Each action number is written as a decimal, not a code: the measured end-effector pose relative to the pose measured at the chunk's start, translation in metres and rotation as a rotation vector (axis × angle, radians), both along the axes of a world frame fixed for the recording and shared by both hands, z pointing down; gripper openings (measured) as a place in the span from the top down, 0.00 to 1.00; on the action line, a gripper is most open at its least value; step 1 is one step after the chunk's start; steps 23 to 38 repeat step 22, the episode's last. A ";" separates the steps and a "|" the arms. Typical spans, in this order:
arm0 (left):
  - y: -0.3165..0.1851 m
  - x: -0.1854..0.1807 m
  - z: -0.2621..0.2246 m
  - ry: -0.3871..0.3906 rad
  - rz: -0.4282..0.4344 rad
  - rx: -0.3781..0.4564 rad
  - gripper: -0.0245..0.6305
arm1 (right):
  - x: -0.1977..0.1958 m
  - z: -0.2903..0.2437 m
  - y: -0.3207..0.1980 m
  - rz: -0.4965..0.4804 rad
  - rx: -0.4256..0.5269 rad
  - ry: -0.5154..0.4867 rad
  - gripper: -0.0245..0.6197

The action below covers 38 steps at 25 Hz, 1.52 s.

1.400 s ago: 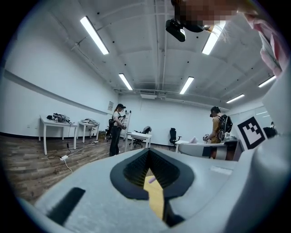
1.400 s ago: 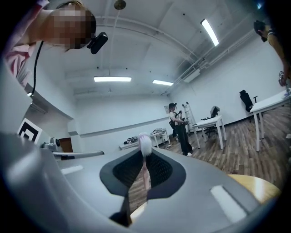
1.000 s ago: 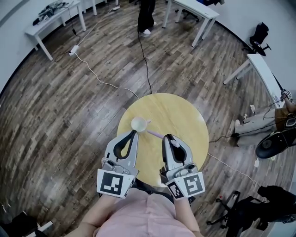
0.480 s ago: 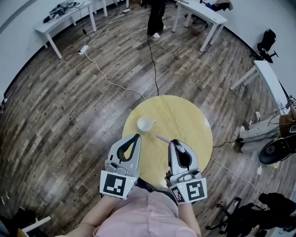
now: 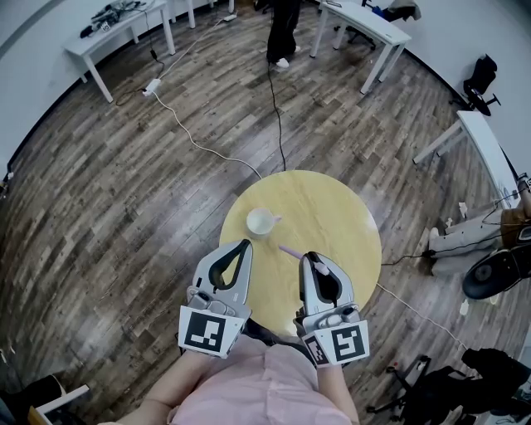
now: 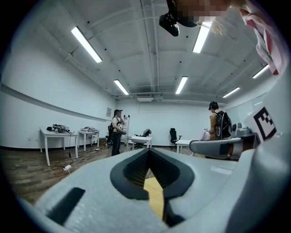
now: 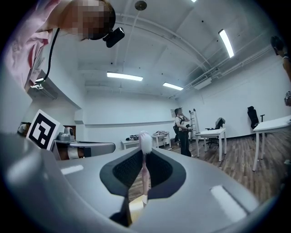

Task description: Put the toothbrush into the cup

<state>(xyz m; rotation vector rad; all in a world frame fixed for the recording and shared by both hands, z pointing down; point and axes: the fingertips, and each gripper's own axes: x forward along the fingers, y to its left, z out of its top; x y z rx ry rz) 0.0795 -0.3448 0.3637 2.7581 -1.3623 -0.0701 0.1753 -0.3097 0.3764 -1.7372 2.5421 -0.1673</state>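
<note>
A white cup [image 5: 262,222] stands on the round yellow table [image 5: 332,207], left of centre. My right gripper [image 5: 309,258] is shut on a pink toothbrush [image 5: 289,251], whose free end pokes out toward the cup without touching it. In the right gripper view the toothbrush [image 7: 145,170] stands upright between the pads, its white bristles on top, at the tips of the right gripper [image 7: 144,152]. My left gripper [image 5: 246,244] hovers just this side of the cup, shut with nothing in it. In the left gripper view the left gripper [image 6: 148,151] has its tips together; the cup is hidden there.
Both grippers hang over the near half of the table, whose near edge lies under them. A black cable [image 5: 274,124] runs across the wooden floor behind it. White desks [image 5: 124,29] [image 5: 365,25], a standing person [image 5: 282,25] and an office chair [image 5: 498,270] stay well away.
The head view has shifted a little. Both grippers sit slightly further back from the cup than a second ago. The hold on the toothbrush is unchanged.
</note>
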 end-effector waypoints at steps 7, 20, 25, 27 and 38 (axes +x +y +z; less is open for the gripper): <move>-0.002 0.000 0.001 0.001 0.000 -0.014 0.97 | -0.002 0.000 -0.003 -0.004 -0.009 -0.001 0.91; -0.006 -0.011 0.003 0.010 -0.004 -0.023 0.97 | -0.012 0.001 -0.008 -0.009 -0.018 -0.002 0.91; -0.006 -0.012 0.001 0.010 -0.002 -0.020 0.97 | -0.013 0.000 -0.009 -0.009 -0.020 -0.003 0.91; -0.006 -0.012 0.001 0.010 -0.002 -0.020 0.97 | -0.013 0.000 -0.009 -0.009 -0.020 -0.003 0.91; -0.006 -0.012 0.001 0.010 -0.002 -0.020 0.97 | -0.013 0.000 -0.009 -0.009 -0.020 -0.003 0.91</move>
